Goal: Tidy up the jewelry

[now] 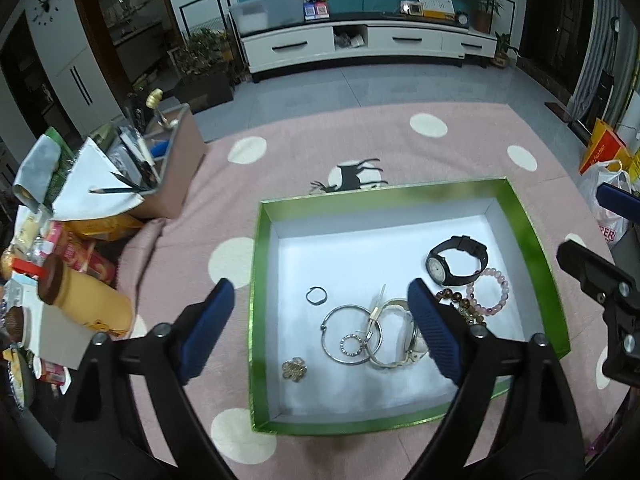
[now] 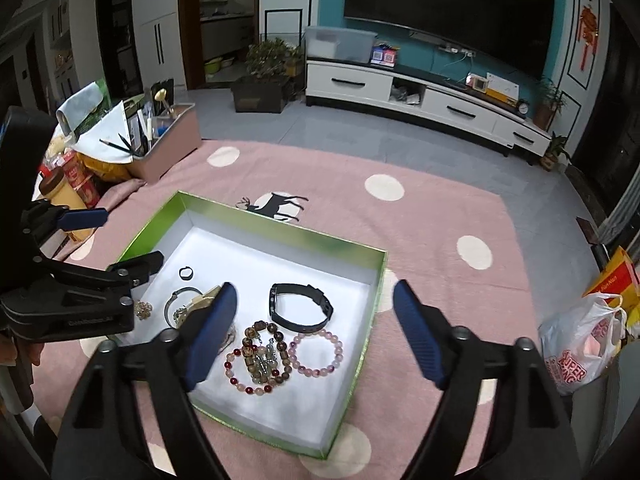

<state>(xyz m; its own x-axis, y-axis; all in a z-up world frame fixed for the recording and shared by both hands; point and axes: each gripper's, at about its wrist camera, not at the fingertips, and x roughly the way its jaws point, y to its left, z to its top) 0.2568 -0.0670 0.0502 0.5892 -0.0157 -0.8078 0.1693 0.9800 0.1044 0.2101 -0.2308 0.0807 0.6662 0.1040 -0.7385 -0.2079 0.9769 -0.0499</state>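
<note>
Your left gripper [image 1: 320, 322] and right gripper [image 2: 316, 330] both hang spread wide with nothing between their pads, above the green-rimmed box [image 1: 256, 280] on the pink dotted rug [image 1: 304, 152]. Inside lie the black watch [image 1: 456, 260], silver bangles [image 1: 352, 334], small ring [image 1: 316, 295] and bead bracelets [image 2: 316, 352].

Right gripper [image 2: 316, 316] jaws wide, empty, above green box [image 2: 376, 280]; black watch [image 2: 301, 307], bead bracelets [image 2: 318, 352] inside.

Pink dotted rug [image 1: 304, 148], TV cabinet [image 1: 360, 46], plastic bag [image 2: 580, 356].
</note>
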